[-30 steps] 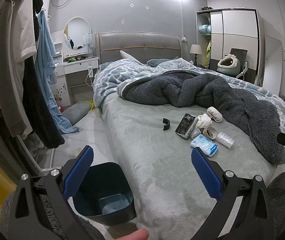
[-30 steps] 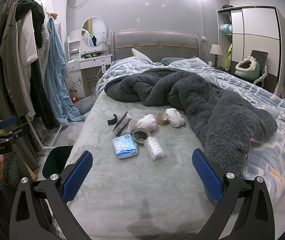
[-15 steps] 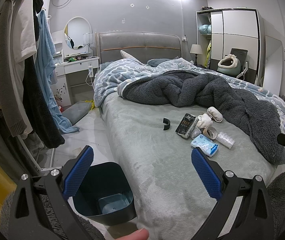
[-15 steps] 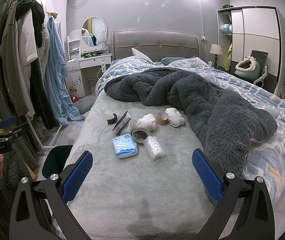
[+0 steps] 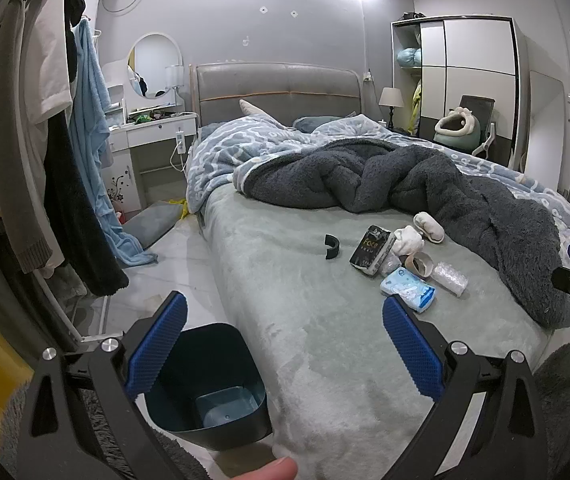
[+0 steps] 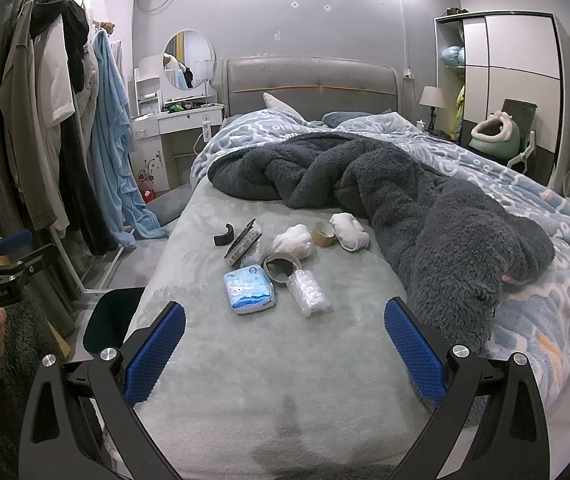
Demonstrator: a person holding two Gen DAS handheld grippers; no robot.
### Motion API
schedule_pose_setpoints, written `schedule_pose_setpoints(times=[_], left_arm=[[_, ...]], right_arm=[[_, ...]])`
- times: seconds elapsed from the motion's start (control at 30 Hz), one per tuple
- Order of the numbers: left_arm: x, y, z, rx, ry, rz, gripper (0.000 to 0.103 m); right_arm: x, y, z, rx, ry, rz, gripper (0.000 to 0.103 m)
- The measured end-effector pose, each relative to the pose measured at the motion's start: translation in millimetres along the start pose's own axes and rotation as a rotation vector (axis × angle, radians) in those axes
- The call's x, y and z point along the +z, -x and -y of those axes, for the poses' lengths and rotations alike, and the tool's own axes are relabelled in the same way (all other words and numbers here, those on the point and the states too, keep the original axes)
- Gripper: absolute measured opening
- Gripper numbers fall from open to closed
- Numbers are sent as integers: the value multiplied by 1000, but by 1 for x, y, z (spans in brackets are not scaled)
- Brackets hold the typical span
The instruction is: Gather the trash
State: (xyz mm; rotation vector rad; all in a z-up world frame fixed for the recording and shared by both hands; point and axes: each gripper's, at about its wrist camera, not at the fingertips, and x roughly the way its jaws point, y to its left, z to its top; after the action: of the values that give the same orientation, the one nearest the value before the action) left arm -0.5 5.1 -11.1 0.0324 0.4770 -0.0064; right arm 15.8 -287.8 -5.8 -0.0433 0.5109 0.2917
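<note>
Trash lies in a cluster on the grey-green bed sheet: a blue tissue pack [image 6: 249, 289], a clear bubble-wrap roll [image 6: 309, 292], a tape ring [image 6: 282, 267], a black packet [image 6: 243, 240], a black curved piece [image 6: 225, 235], crumpled white paper [image 6: 293, 241], a cardboard tape core [image 6: 323, 234] and a white wad [image 6: 350, 231]. A dark blue trash bin [image 5: 209, 384] stands on the floor at the bed's left corner, under my left gripper [image 5: 283, 344], which is open and empty. My right gripper [image 6: 285, 350] is open and empty above the bed's foot, short of the trash.
A rumpled dark grey blanket [image 6: 425, 208] and blue patterned duvet [image 6: 525, 208] cover the bed's right side. A clothes rack [image 5: 45, 160] with hanging garments stands left of the bin. A dressing table [image 5: 153, 136] and a wardrobe [image 5: 473, 80] line the far wall.
</note>
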Motion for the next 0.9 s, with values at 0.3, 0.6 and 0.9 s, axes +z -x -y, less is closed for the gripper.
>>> schedule_pose_setpoints(times=[0.3,0.6,0.9], left_arm=[[-4,-5,6,1,15,-21,100],[2,-2,7,-2,-1,-13,100],[4,-9,21,15,-67,-5,100]], right_arm=[[0,0,0,1,-4,-5,100],[2,-18,-5,-7,45,-33,100],[4,-47,2,34,54,-94,100]])
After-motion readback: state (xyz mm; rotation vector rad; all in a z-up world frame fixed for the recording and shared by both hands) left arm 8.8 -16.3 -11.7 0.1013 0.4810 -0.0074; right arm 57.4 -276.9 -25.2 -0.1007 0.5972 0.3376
